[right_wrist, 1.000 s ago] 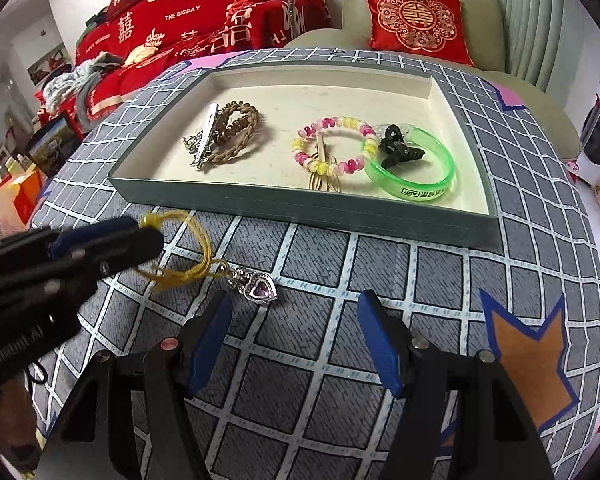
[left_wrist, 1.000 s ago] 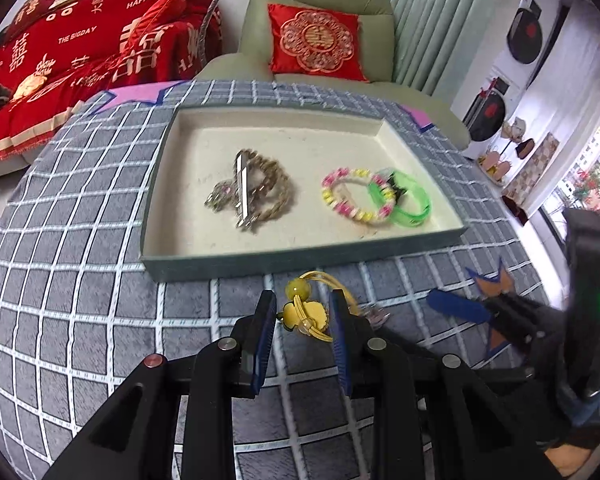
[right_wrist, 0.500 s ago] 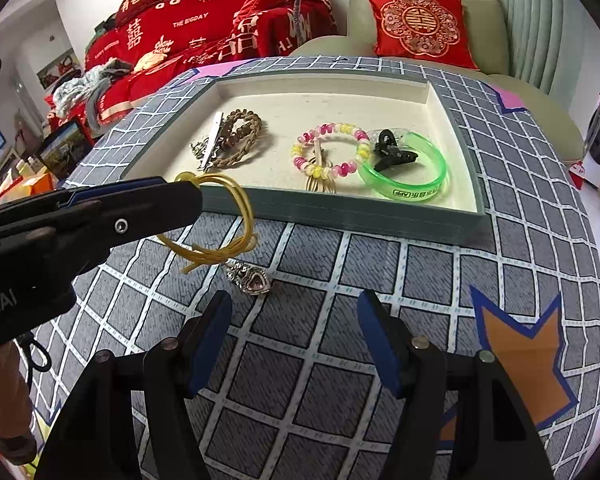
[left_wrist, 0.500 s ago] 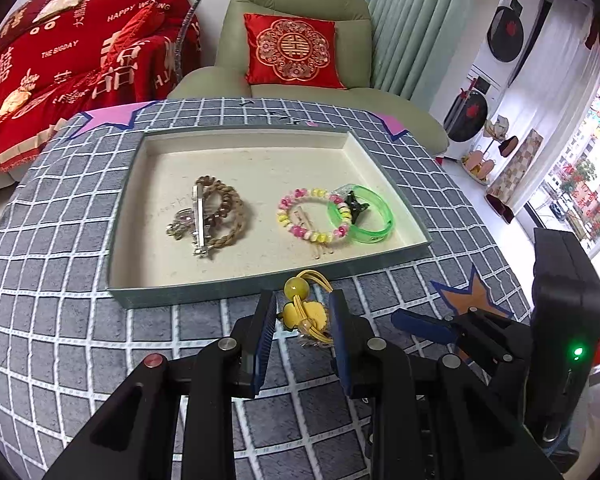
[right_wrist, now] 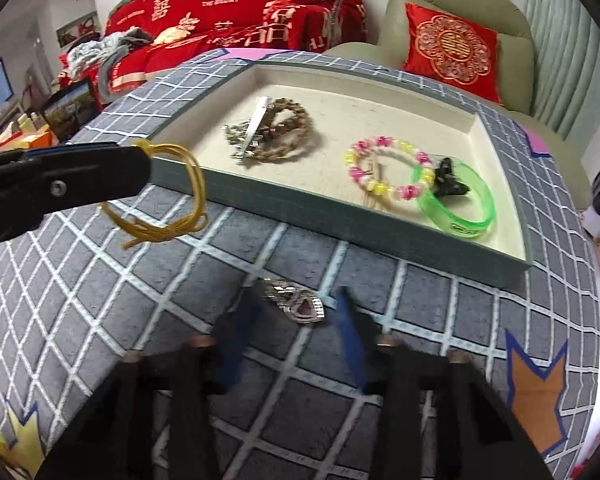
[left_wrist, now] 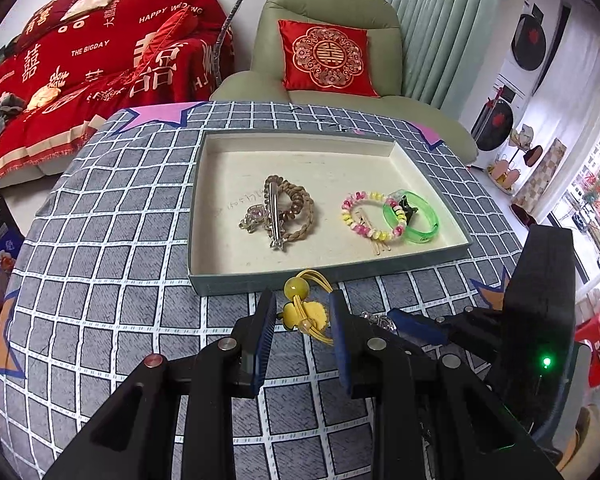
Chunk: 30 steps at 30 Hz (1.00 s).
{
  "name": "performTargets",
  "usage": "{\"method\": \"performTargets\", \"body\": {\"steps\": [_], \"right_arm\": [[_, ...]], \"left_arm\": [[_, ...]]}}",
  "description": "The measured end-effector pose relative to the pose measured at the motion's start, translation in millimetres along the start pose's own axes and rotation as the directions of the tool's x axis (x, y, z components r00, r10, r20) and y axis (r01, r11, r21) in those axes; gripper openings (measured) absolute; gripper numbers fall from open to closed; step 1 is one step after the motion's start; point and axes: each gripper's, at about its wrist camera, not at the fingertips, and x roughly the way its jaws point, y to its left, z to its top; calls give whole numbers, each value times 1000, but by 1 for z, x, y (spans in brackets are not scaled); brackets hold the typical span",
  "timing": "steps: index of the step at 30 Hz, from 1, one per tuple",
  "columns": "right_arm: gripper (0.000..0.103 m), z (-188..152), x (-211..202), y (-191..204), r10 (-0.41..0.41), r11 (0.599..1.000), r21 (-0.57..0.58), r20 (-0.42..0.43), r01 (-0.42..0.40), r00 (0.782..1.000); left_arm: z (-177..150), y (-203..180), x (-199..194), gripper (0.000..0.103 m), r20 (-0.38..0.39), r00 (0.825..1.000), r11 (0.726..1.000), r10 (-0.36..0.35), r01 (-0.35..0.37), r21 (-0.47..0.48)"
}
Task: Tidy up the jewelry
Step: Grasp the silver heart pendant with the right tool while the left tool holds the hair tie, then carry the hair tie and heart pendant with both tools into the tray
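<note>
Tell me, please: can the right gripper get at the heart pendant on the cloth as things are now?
Probably yes. The heart pendant lies on the checked cloth just ahead of the open right gripper, with nothing between them. The left gripper holds the yellow cord bracelet off to the side, above the cloth.

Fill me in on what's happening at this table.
A person with a gripper in each hand is sorting jewelry into a shallow tray. The left gripper has its jaws shut on a yellow cord bracelet, held in the air just short of the tray's near wall. The right gripper, jaws open, straddles a heart pendant lying on the checked cloth. A green bangle, beaded bracelet and brown rope bracelet already lie inside.
</note>
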Motion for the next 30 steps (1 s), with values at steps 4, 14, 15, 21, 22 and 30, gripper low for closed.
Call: {"method": "performTargets", "body": {"steps": [4, 14, 15, 21, 22, 30], "right_arm": [[20, -3, -4, 0, -10, 1000, 18, -1, 10, 1000], [20, -5, -37, -36, 79, 975, 204, 36, -85, 996], [20, -4, -41, -40, 82, 972, 217, 43, -89, 996], [20, 10, -63, -63, 77, 958, 270, 88, -99, 993], [20, 13, -66, -66, 72, 957, 273, 95, -96, 993], [20, 36, -75, -89, 58, 941, 324, 129, -97, 990]], "left_arm": [[-4, -2, 0, 39, -5, 1000, 1000, 4, -4, 11], [-1, -7, -5, 39, 11, 1000, 1000, 5, -5, 15], [0, -8, -6, 39, 16, 1000, 1000, 5, -5, 19], [16, -12, -10, 39, 40, 999, 999, 8, -9, 34], [19, -12, -10, 39, 43, 999, 999, 9, -11, 36], [38, -16, -2, 39, 61, 998, 998, 26, -29, 48]]}}
